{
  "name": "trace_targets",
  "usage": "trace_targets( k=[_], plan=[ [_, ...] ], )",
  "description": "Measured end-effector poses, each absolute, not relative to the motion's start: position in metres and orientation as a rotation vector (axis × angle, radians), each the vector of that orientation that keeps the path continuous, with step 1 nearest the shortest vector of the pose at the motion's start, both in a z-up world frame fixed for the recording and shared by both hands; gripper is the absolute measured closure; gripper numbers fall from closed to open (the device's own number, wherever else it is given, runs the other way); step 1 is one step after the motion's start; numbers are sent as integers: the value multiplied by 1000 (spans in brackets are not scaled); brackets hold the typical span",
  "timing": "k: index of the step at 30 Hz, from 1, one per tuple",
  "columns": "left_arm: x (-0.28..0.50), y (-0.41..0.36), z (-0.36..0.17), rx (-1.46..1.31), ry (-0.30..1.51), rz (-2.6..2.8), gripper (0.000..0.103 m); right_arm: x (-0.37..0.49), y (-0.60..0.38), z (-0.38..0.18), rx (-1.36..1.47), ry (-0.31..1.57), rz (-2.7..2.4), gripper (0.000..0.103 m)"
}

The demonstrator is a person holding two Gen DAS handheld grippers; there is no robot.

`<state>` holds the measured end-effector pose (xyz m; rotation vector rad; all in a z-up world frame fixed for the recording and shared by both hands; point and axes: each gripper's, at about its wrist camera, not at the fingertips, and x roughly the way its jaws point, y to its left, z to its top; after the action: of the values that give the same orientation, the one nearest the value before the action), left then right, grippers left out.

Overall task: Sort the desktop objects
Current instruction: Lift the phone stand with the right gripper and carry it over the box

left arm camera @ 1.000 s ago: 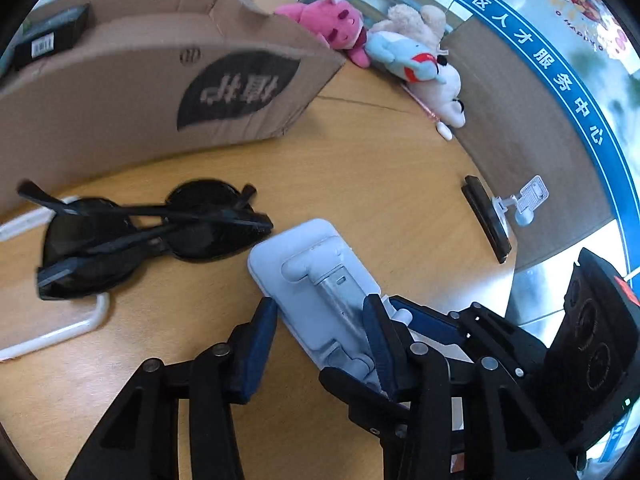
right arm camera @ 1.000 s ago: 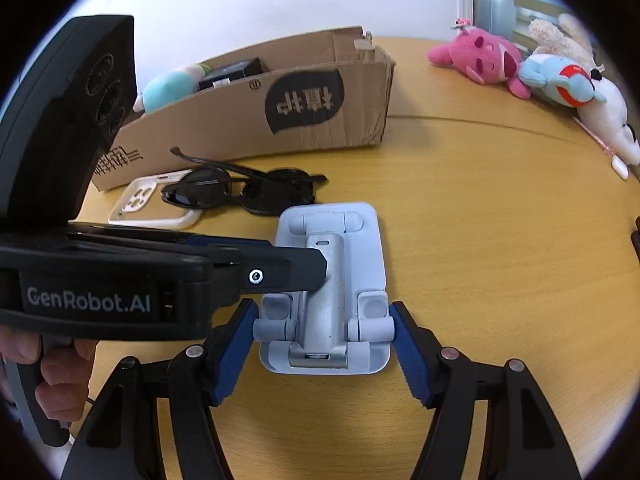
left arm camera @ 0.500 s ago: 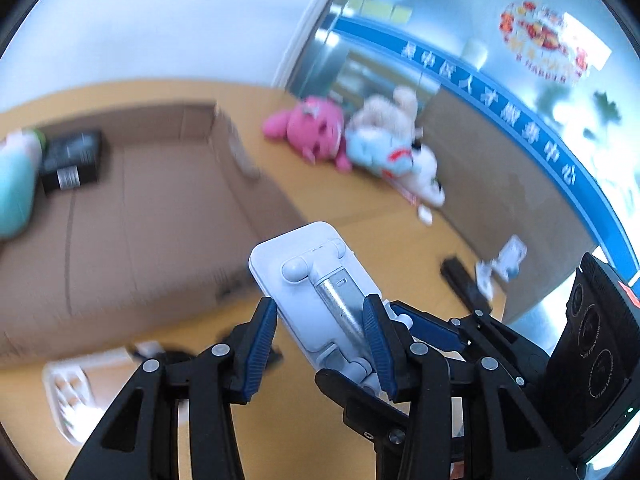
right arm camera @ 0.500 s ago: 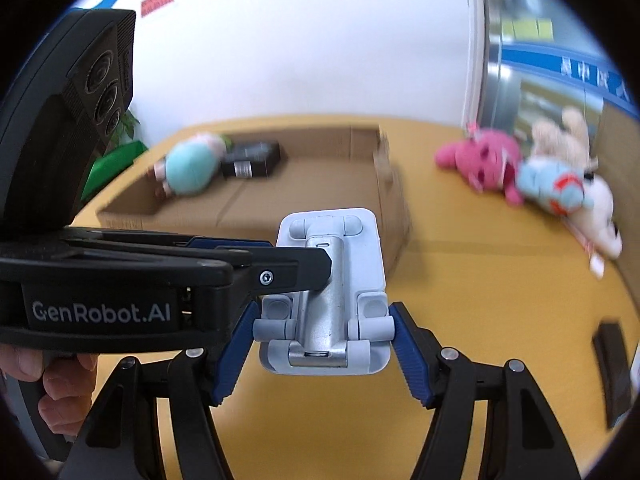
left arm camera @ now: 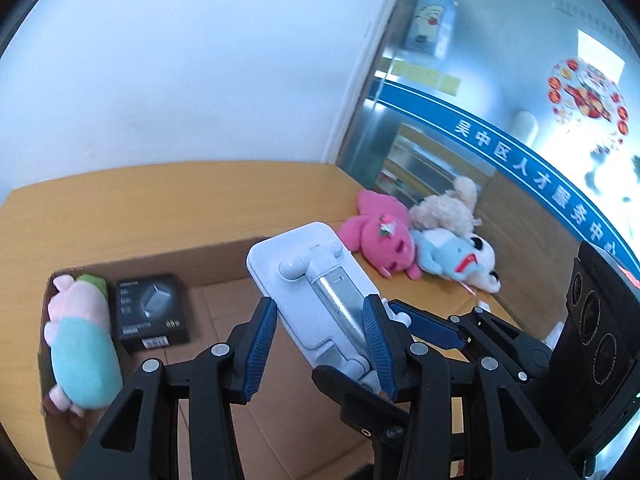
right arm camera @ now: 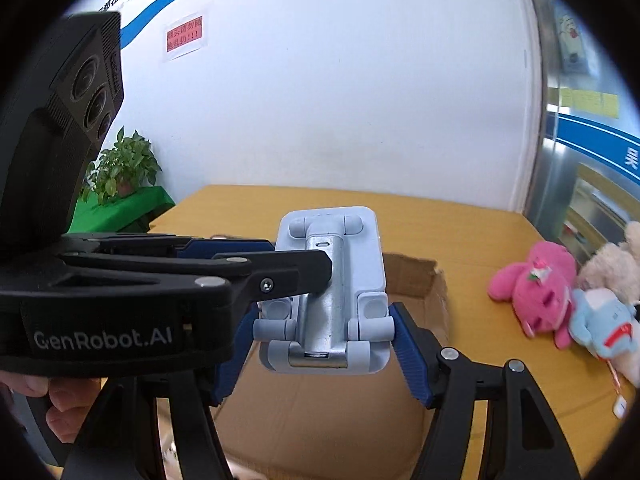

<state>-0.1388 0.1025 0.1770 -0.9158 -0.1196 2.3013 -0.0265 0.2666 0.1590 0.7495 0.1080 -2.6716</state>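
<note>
Both our grippers, left (left arm camera: 320, 344) and right (right arm camera: 324, 344), clamp the phone stand (right arm camera: 332, 292) above the cardboard box (left arm camera: 224, 280) on the wooden table (right arm camera: 460, 232), white wall (right arm camera: 340, 100) behind.

White phone stand (right arm camera: 332, 292), blue-padded jaws.

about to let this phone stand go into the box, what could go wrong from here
1. The white phone stand is gripped by both the right gripper and left gripper; uneven release could tip it.
2. It hangs above the cardboard box; dropped now, it might land hard.
3. It could strike the black packaged box or the plush toy already inside.
</note>
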Motion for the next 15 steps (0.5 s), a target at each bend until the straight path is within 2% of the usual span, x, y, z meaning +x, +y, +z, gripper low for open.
trace_targets(
  k=[4,6,8,9,12,15],
  plan=[
    [-189,103,171,-961,-92,2322,60,-84,256,158,792,105,-2648,37],
    [-214,106,158,-1003,-129,2247,69,-109,249,151,833,90,-2634,37],
    [-237,111,142,-1044,-122,2240,87,-136,246,139,887,45,-2579,37],
    [-247,114,133,-1076,-100,2240,91,-147,241,132,922,44,-2556,37],
    [-281,116,90,-1203,-126,2195,91,-183,234,94,1050,-12,-2491,37],
    [-301,109,45,-1355,-180,2133,91,-210,235,44,1196,11,-2501,37]
  ],
)
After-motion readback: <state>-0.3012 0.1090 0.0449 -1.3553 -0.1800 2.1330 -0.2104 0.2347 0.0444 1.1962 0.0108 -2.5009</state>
